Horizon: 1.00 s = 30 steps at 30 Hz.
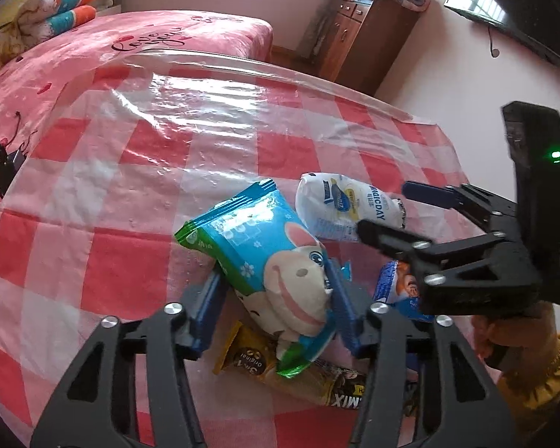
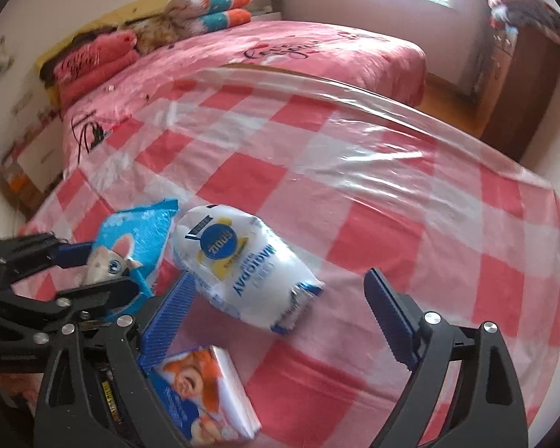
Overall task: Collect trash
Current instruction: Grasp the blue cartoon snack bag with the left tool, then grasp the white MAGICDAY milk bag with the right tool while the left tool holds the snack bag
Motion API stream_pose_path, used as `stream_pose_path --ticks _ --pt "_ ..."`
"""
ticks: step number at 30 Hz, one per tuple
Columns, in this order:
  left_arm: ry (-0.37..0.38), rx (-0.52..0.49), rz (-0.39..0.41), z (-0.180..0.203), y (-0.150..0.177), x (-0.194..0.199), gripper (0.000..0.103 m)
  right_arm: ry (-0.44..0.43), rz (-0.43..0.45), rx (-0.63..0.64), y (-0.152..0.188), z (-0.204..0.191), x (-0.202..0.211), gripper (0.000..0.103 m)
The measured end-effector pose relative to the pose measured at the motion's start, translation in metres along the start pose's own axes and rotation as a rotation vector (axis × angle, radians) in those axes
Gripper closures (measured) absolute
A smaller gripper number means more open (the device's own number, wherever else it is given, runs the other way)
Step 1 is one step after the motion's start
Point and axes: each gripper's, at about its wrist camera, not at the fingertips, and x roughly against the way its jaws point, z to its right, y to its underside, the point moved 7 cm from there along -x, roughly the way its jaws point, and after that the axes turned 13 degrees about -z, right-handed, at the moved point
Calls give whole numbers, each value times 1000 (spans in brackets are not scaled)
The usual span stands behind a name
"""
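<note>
My left gripper (image 1: 274, 272) is shut on a blue snack wrapper (image 1: 265, 257) printed with a cartoon animal; its blue pads press both sides. In the right wrist view, the same gripper (image 2: 112, 267) and wrapper (image 2: 138, 231) appear at the left. A white packet (image 2: 242, 265) lies on the checked table just ahead of my open right gripper (image 2: 283, 295), touching neither finger. A small tissue pack (image 2: 205, 388) with an orange cartoon lies by its left finger. In the left wrist view, the right gripper (image 1: 382, 207) hovers over the white packet (image 1: 339, 205). A yellow coffee sachet (image 1: 242, 358) lies under the wrapper.
The table (image 1: 130, 186) has a red-and-white checked cloth under clear plastic. Behind it is a pink bed (image 1: 130, 37) with folded blankets and a charger with cables (image 1: 7, 164). A wooden cabinet (image 1: 358, 37) and a wall TV (image 1: 522, 11) are at the far right. A hand in a yellow sleeve (image 1: 534, 366) holds the right gripper.
</note>
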Motion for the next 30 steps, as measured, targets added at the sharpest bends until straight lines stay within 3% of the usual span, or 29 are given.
stream_pose_path --ticks 6,14,19,26,30 --pt "21 26 7 -16 7 9 55 -21 -39 63 -4 -17 -15 9" --pt "39 36 14 -31 21 21 56 52 -30 82 -4 -27 -20 8" --pt "53 51 23 -44 32 32 56 61 0 61 -2 -34 -16 26" --pt "59 62 30 -58 52 46 56 74 27 27 3 -49 -10 61" --pt "67 76 34 -66 63 53 56 79 39 4 9 -59 -8 62"
